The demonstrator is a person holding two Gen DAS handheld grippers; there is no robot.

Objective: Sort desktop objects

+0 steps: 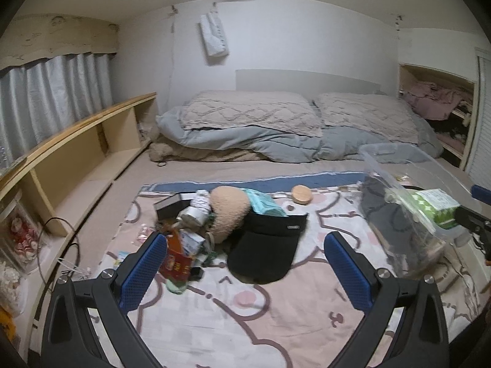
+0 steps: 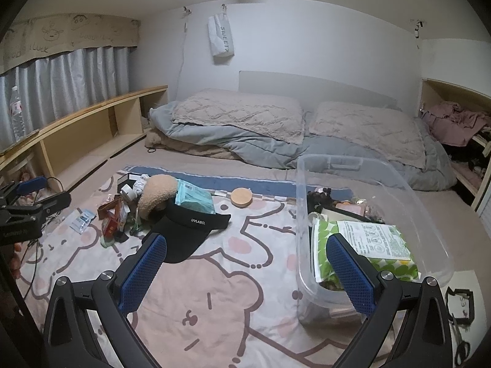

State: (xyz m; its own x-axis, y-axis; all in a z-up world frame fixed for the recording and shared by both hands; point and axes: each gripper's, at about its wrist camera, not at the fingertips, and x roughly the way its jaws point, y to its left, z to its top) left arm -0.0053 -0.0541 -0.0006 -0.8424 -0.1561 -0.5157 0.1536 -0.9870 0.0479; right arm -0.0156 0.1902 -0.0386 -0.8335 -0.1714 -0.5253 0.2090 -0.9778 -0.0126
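The pile of small things at the left middle of both views is hard to sort out; a red box [image 1: 178, 263] leans in it, partly hidden by the left tool's blue finger [image 1: 144, 271], and the bits under it are too mixed up to name. A tan fuzzy plush [image 1: 228, 214] sits on the pile; a teal packet [image 2: 194, 200] rests against it. The black visor cap [image 2: 187, 233] lies flat on the cartoon blanket [image 2: 214, 291], with its brim toward the bottom of the frame and its band, marked UVLABCL, toward the top; its long way runs top to bottom. A round wooden lid [image 2: 241, 197] lies alone just past the cap.

The clear plastic bin [image 2: 435, 245] stands at the right; a green tissue pack [image 2: 368, 245] lies on top of darker things in it that are hard to make out; its near end is hidden behind the right tool's finger [image 2: 349, 273].

The left tool [image 1: 245, 257] is spread wide and holds nothing; the right tool [image 2: 245, 257] is spread wide too, empty, with one finger over the blanket and one in front of the bin.
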